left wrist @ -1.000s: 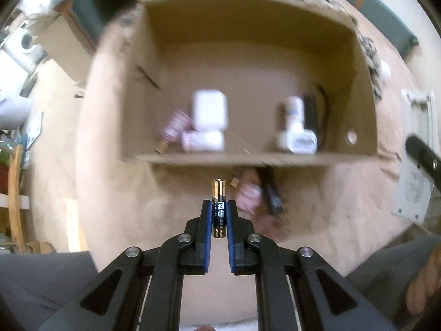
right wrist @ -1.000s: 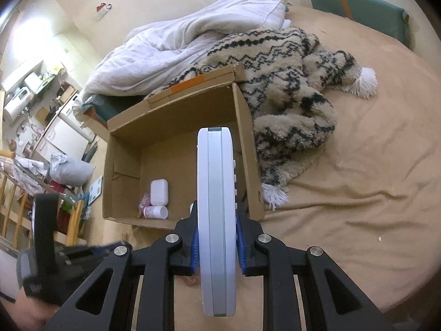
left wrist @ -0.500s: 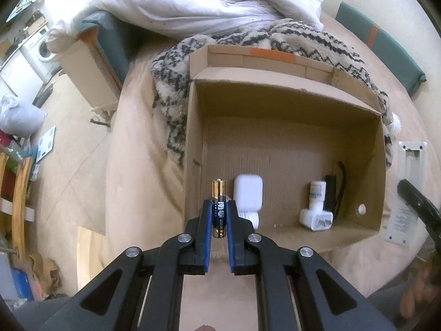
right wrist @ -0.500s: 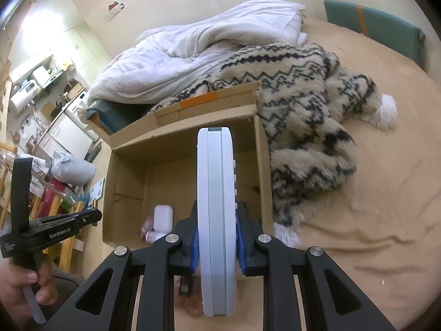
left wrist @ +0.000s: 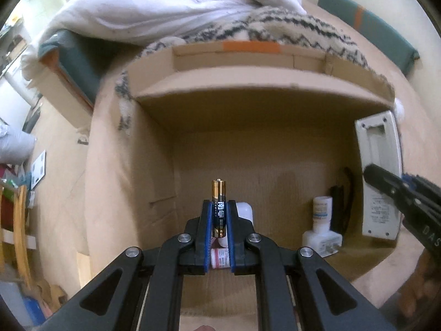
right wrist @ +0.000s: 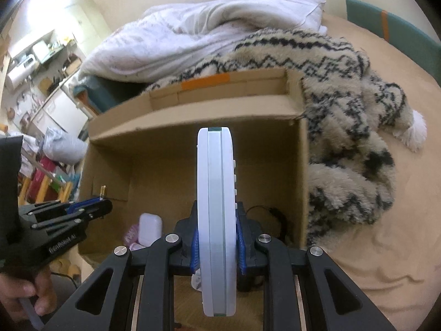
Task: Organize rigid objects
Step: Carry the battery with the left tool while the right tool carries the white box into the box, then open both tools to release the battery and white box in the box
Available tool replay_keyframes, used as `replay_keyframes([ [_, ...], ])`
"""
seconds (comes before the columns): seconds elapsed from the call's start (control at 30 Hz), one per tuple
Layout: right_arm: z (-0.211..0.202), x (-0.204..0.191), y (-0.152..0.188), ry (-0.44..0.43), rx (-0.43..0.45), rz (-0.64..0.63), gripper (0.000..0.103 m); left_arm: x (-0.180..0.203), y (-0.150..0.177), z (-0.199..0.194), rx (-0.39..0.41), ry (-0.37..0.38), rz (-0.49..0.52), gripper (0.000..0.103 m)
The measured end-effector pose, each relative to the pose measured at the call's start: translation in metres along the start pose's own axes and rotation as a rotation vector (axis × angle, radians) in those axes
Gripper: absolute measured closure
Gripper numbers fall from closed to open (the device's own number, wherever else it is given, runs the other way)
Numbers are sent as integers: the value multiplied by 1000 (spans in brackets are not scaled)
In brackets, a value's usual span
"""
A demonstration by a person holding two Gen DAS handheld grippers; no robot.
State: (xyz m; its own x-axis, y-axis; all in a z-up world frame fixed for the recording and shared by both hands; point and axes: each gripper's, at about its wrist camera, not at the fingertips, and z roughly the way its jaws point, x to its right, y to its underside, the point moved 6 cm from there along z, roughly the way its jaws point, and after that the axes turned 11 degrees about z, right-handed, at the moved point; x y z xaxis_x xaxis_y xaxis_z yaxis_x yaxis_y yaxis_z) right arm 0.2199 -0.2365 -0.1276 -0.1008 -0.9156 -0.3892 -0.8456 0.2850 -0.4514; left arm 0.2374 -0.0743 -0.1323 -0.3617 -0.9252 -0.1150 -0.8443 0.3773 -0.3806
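Your left gripper (left wrist: pixel 219 218) pinches the battery (left wrist: pixel 218 207) upright over the cardboard box (left wrist: pixel 275 149), left side, while your right gripper (right wrist: pixel 216 237) clamps the remote (right wrist: pixel 216 220) edge-on, long axis forward, above the right half.

The box (left wrist: pixel 275 149) is made of matt brown cardboard, faintly ribbed on the floor, with a strip of orange tape (left wrist: pixel 250 46) on its back flap. A glossy black-and-gold metallic wrap is seen on the battery (left wrist: pixel 218 207). The remote (right wrist: pixel 216 220) is cased in smooth white and grey plastic with a slight sheen. Matt black plastic, blue pads (left wrist: pixel 208 231) and bright metal rivets are shown on the grippers. The blanket (right wrist: pixel 344 127) is shaggy, patterned fleece; the duvet (right wrist: pixel 206 33) is soft white cloth. The sheet (right wrist: pixel 386 248) is matt beige fabric.
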Motion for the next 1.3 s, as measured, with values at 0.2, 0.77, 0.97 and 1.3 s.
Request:
replay_keyframes([
  [0.2,20,-8,8,-1,-43,-27,81,2,3,18,-27,12,-7,94],
  [0.77,48,-2,8,51,-91,-11,81,-2,3,23,-21,-23,-11,94],
  [0.97,43,-2,1,47,-61,5,81,-4,3,20,-13,-42,-9,92],
  [1.3,16,-14,-11,-8,42,-22,62,-8,1,1,15,-30,-67,35],
])
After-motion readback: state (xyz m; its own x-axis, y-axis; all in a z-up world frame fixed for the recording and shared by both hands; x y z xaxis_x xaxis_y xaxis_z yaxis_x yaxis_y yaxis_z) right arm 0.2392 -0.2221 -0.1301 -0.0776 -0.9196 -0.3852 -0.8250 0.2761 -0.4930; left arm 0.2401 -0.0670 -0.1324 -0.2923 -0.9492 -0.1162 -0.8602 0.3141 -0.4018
